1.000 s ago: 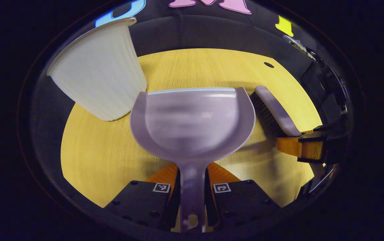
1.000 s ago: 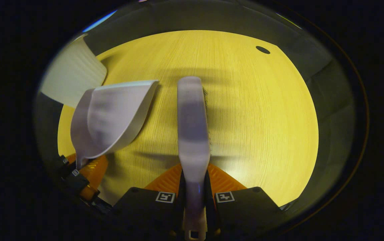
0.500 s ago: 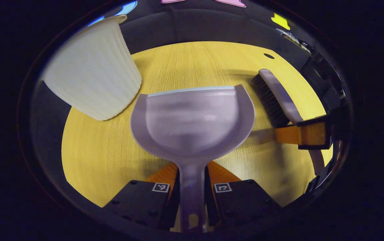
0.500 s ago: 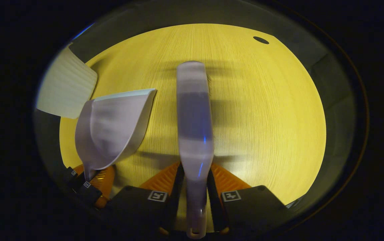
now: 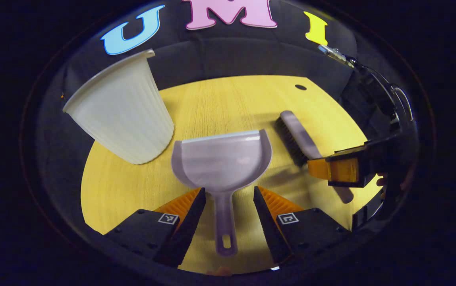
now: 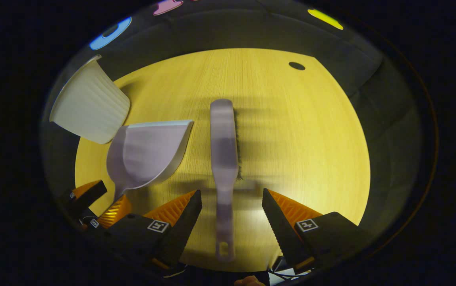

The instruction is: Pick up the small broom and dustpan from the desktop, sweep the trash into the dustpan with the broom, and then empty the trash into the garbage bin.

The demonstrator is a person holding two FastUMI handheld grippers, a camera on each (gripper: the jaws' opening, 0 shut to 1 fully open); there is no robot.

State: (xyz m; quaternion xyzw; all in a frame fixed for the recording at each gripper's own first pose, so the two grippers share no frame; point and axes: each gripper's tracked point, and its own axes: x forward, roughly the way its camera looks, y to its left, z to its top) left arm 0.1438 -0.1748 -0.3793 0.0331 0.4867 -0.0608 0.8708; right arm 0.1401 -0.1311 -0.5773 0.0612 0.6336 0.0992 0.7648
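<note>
Two grippers open, broom and dustpan lying on the desktop

Both tools lie flat on the yellow wooden desktop [image 5: 220,99], and neither gripper is holding anything. At the far left of the left gripper view stands the garbage bin [image 5: 120,111], a pale ribbed bin that is wider at the top; its base sits at the left edge of the desktop. Just to the right of it lies the dustpan [image 5: 222,161], a greyish lilac one, with its straight lip pointing away from the camera and its handle pointing back toward it. The left gripper [image 5: 226,198] has its two fingers spread wide apart, one on each side of this handle, and they do not touch it. Further right lies the small broom [image 5: 295,137], with dark bristles along its left side, placed at an angle beside the dustpan. At the right edge, the right gripper [image 5: 343,171] is near the broom handle.

In the right gripper view the order is the same: the bin at the upper left, then the dustpan, then the broom in the centre. The fingers of the right gripper [image 6: 232,206] also stand apart, on both sides of the broom handle, without contact. A small dark hole [image 6: 296,66] is in the far right part of the desktop
</note>
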